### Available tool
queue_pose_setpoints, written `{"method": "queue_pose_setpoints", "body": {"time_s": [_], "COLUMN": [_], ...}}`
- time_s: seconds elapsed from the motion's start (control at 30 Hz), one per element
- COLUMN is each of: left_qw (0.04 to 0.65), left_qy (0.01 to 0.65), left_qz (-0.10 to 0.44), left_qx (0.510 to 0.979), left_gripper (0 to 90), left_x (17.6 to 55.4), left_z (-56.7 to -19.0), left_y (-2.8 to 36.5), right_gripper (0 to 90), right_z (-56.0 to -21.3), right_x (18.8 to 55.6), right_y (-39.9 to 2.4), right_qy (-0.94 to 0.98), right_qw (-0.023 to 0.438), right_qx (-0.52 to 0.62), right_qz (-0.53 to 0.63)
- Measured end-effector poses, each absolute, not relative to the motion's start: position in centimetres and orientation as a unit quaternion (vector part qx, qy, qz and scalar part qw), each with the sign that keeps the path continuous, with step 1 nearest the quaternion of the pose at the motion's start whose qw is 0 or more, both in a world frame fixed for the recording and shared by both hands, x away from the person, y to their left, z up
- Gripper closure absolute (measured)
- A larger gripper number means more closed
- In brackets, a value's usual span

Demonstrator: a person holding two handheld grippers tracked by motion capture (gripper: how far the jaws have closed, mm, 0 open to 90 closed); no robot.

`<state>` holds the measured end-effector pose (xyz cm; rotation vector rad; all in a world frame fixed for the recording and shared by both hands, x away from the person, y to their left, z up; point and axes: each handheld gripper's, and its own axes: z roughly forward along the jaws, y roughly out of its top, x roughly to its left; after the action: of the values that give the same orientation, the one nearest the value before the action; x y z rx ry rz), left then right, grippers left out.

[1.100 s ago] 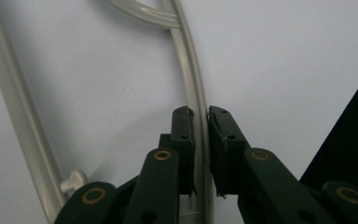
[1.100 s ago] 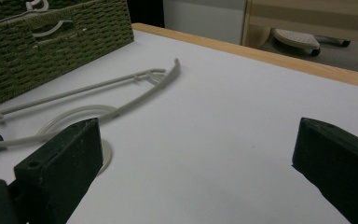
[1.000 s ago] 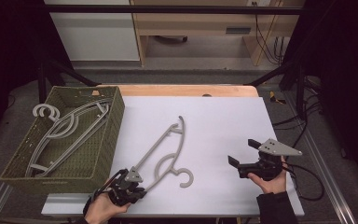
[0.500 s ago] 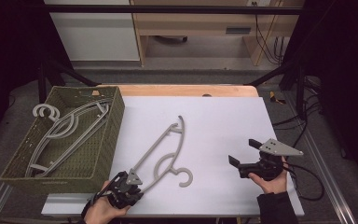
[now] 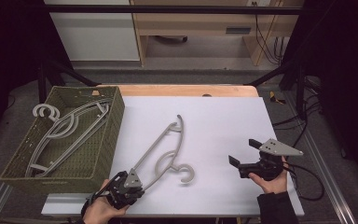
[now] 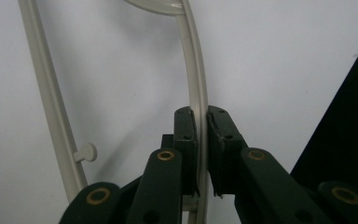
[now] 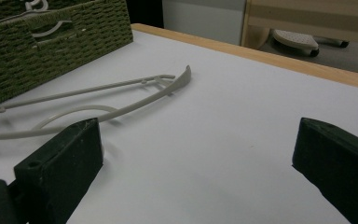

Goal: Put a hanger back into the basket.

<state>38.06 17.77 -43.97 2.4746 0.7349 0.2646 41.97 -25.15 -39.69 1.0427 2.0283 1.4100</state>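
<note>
Gripping item one: a grey plastic clothes hanger (image 5: 165, 144), lying flat on the white desk (image 5: 223, 121), its near end at the front left and its far tip pointing toward the middle of the sheet. My left tool (image 5: 129, 183) is closed on the hanger's curved arm at that near end; in the left gripper view the pads pinch the thin bar from both sides, with the bar running straight up between them.

Handling, as I judge it: light, thin-walled, fairly stiff but likely to spring and swing about the pinch point, since I hold it far out at one end. The smooth plastic may slip or pivot in the pads. A hold nearer the neck, where hook and arms meet, would balance it better.

Appearance: pale grey, one-piece moulding; a curved shoulder arm, a straight lower bar (image 6: 51, 98) with a small peg (image 6: 86, 151), an inner loop, and an open hook (image 5: 187, 173) curling toward the desk's front edge.

Item two: my right tool (image 5: 242, 154), held in my hand above the right part of the desk, well apart from the hanger, jaws wide apart and empty.

Item three: a green woven basket (image 5: 100, 149) at the desk's left edge, with several more grey hangers (image 5: 65, 128) lying in it, one hook over its far rim.

Item four: a wooden strip (image 5: 186, 90) along the desk's far side.
</note>
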Motion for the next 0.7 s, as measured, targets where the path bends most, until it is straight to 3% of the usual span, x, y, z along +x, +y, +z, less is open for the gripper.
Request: {"method": "queue_pose_setpoints", "body": {"time_s": [0.37, 0.7], "left_qw": [0.324, 0.376], "left_qy": [0.259, 0.234], "left_qz": [0.113, 0.133], "left_qx": [0.903, 0.886], "left_gripper": [82.5, 82.5], "left_x": [37.5, 37.4], "left_z": [-40.4, -34.2], "left_y": [18.2, 19.9], "right_gripper": [1.8, 1.8], "right_z": [-39.6, -39.5], "right_x": [41.9, 41.9], "right_y": [-25.3, -25.5], "right_qy": [0.734, 0.732], "right_qw": [0.229, 0.227], "right_qx": [0.381, 0.382], "right_qz": [0.514, 0.516]}}
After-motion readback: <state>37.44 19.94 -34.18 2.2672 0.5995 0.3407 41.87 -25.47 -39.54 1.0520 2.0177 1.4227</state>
